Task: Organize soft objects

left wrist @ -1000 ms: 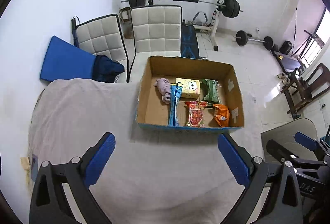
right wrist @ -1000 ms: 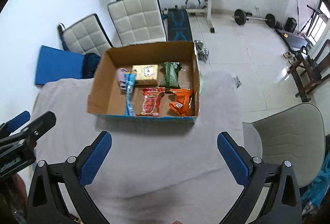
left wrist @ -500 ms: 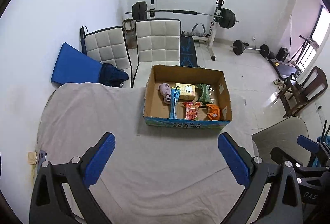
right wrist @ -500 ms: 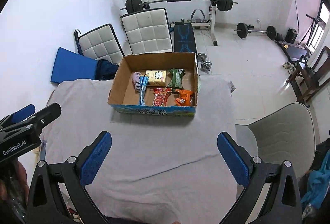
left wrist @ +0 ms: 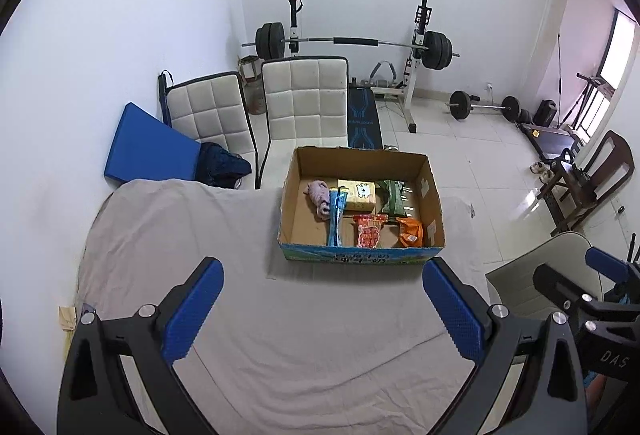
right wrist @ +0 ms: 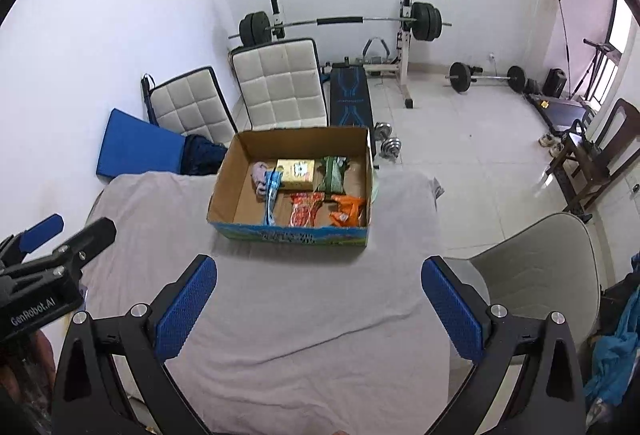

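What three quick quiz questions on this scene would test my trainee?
1. True or false: the left hand-held gripper holds a packet.
2. Which lies nearest the box's left wall: A) orange packet B) pink toy C) green packet?
3. Fill in: the box stands on a table draped with a ____.

Key: 1 false, it is open and empty, like the right hand-held gripper; 2 B; 3 cloth.
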Tool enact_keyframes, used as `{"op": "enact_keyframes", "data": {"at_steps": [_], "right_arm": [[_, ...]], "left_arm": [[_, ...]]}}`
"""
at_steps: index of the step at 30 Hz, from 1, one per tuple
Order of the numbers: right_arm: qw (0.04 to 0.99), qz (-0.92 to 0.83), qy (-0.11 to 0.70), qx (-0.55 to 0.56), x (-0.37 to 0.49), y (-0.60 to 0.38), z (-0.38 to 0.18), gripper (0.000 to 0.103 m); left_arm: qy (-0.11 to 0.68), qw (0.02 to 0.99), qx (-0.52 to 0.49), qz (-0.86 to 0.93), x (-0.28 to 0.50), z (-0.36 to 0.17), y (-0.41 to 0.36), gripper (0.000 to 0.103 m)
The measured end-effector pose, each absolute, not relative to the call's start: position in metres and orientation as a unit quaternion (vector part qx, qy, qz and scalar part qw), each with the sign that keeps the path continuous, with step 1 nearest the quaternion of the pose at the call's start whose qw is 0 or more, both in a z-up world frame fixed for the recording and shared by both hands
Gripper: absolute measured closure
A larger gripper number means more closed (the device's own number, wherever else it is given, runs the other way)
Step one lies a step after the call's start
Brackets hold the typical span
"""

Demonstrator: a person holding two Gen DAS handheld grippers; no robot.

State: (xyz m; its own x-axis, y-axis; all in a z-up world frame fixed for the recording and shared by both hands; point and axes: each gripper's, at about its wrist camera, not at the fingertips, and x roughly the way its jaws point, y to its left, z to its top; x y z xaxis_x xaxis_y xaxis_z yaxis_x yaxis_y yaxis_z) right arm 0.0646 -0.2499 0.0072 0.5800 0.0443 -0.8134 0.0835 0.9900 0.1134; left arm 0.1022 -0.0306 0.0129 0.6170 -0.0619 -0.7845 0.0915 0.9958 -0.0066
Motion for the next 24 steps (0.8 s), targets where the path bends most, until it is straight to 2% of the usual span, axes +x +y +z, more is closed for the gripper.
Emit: {"op": "enact_keyframes", "data": {"at_steps": [24], "right_arm": [[0.904, -0.014, 0.424, 0.056, 0.065, -0.248, 0.038, 0.000]], "left_arm": [[0.418, 0.908, 0.013, -0.040, 0.096, 0.026, -0.032, 0.001]]}}
